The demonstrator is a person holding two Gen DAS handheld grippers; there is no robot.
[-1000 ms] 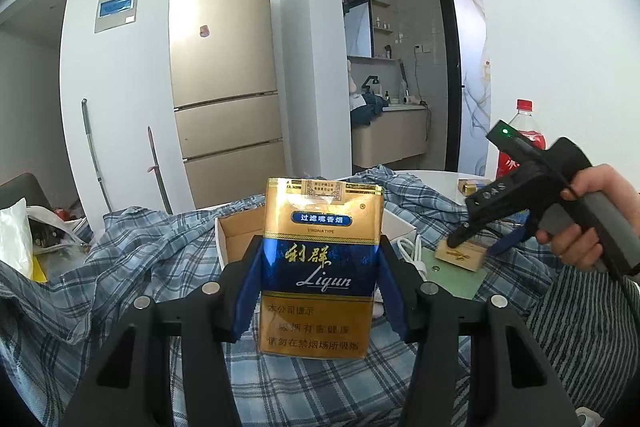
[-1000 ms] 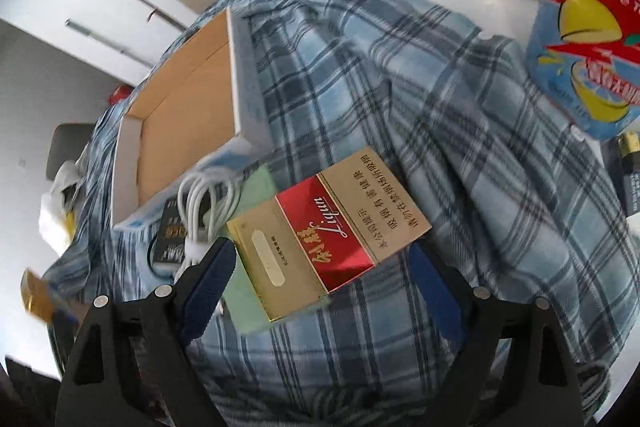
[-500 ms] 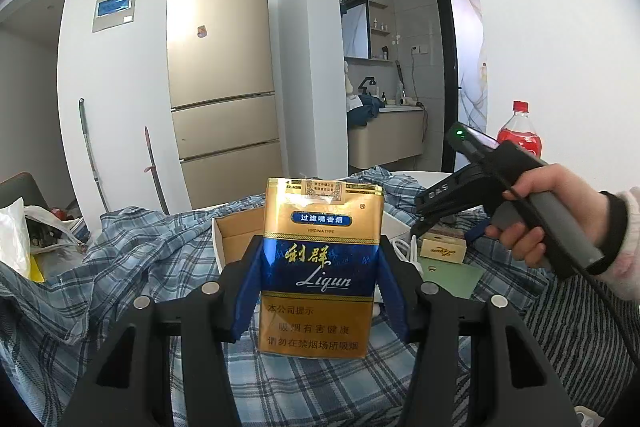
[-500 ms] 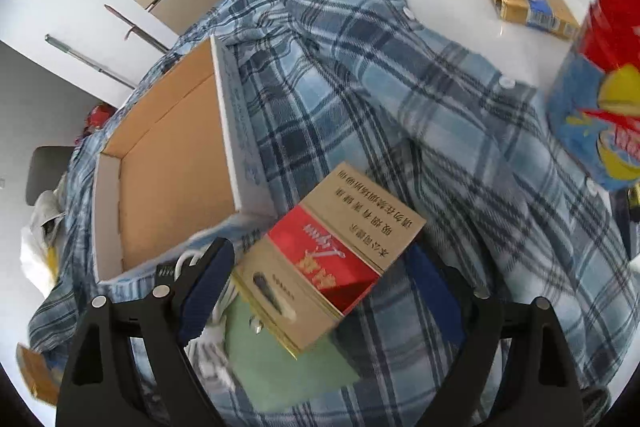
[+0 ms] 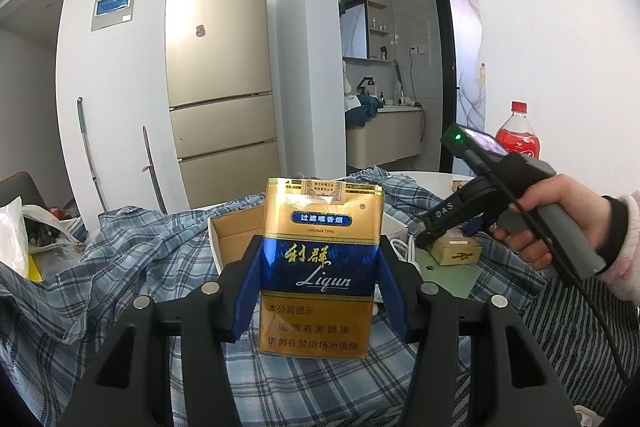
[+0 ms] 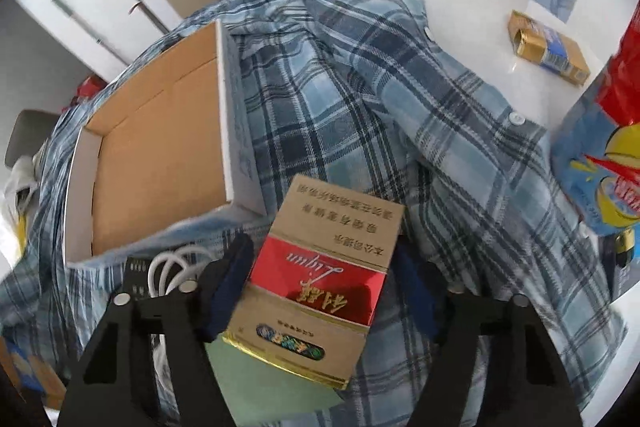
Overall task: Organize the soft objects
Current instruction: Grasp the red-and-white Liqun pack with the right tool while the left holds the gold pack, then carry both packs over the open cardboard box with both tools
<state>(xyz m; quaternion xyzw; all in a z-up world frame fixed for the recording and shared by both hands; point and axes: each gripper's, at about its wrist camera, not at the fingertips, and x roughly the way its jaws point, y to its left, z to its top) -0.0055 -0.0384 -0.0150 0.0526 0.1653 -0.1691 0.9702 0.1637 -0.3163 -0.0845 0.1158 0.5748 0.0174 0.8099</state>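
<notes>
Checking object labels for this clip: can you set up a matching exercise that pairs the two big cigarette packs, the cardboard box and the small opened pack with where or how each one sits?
Things:
1. blue-and-gold pack
2. red-and-gold pack
3. cardboard box
4. small opened pack

Places or states:
A. open and empty, on the plaid shirt
B. lying on the bare white tabletop
C. upright between the fingers of the left gripper
D. partly over the green sheet

Pairs: 1-C, 2-D, 3-A, 4-B

Free: open cardboard box (image 6: pixel 160 155) interior | Blocked: soda bottle (image 6: pixel 600 147) at right, cable (image 6: pixel 172 267) beside box
</notes>
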